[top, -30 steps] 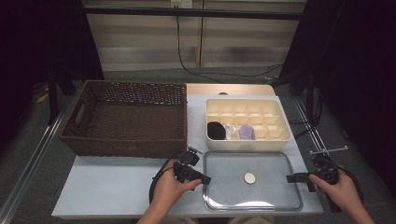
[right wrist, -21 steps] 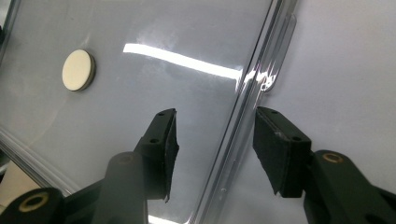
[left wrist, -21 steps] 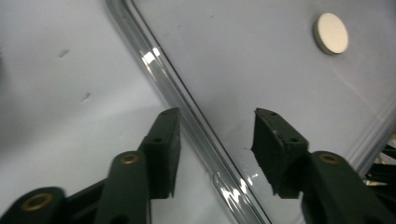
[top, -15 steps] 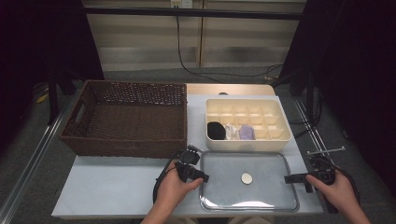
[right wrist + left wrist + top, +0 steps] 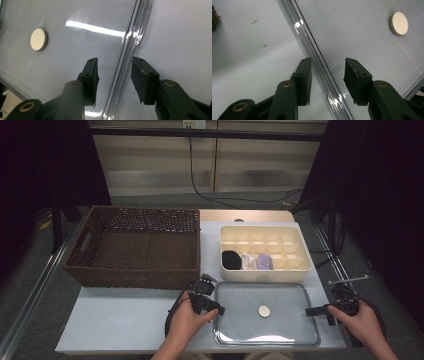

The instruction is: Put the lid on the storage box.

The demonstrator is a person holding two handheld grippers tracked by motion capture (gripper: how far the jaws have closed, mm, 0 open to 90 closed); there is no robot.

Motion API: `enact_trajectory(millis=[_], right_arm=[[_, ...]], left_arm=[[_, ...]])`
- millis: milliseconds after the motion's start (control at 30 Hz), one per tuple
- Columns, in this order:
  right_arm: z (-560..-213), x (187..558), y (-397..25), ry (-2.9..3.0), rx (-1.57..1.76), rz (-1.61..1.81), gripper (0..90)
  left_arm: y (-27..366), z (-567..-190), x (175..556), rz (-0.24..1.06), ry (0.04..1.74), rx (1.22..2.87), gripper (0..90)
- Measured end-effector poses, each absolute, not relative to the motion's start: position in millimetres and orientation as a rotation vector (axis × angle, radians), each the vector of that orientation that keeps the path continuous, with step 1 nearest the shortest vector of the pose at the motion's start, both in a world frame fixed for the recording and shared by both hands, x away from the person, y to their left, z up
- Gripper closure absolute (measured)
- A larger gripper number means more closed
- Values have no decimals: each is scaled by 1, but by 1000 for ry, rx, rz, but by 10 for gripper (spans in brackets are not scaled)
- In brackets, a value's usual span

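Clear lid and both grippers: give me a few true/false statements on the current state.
1. The left gripper has its jaws open astride the rim of the clear lid. True.
2. The right gripper is shut on the lid's rim. False: its jaws stand open, one on each side of the rim.
3. The clear lid sits on top of the cream divided box. False: it lies flat on the table in front of the box.
4. A round cream knob sits near the lid's middle. True.
5. The wicker basket holds a black item. False: the black item lies in a compartment of the divided box.
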State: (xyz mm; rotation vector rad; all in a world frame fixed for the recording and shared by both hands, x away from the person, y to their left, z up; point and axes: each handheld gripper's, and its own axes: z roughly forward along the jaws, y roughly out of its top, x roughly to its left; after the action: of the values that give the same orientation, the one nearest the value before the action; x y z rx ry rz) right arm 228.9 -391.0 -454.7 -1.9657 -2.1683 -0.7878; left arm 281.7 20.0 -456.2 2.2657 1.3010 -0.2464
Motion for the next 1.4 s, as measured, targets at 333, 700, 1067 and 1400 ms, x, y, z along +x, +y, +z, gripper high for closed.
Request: enact_trajectory(millis=[333,700,1067,1400], right_arm=[[-458,230,-393,-2114,-2011,-786,622],[-459,230,-392,-2085,-2032,-806,631],[-459,229,-391,-2079,-2037,-809,632],[-459,229,-390,-2109,-2037,-796,656]], left_arm=[[21,-457,284,-272,1338,2245,575],[20,-458,286,-297,1382,2223,581],[21,-458,286,-330,1412,2184,550],[24,-460,283,-317,1419,2151,563]])
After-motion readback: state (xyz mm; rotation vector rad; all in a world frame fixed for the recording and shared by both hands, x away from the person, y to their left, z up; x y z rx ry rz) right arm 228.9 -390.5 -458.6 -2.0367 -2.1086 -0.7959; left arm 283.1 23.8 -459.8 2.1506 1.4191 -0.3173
